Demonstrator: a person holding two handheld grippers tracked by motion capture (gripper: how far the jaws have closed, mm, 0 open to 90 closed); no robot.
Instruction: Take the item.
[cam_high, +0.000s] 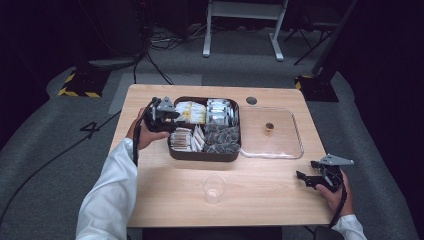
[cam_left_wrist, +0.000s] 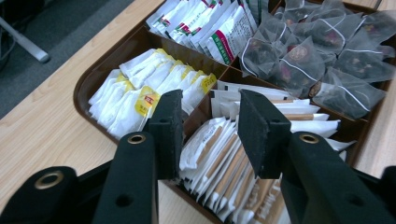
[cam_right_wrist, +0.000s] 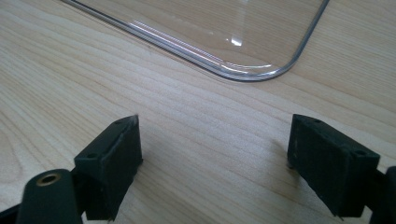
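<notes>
High view — left gripper (cam_high: 167, 114) parted over tray (cam_high: 202, 156) sachets (cam_left_wrist: 219, 158), nothing gripped; right gripper (cam_high: 309, 180) wide open, idle near table's right edge — cup (cam_high: 214, 188) empty

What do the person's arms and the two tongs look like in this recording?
Both arms wear white long sleeves. Each hand holds black tongs: the left tongs and the right tongs each carry a grey three-cornered plate on top and trail a black cable. Up close, the jaws are blocky black pads on arms with brass-coloured rivets.
</notes>
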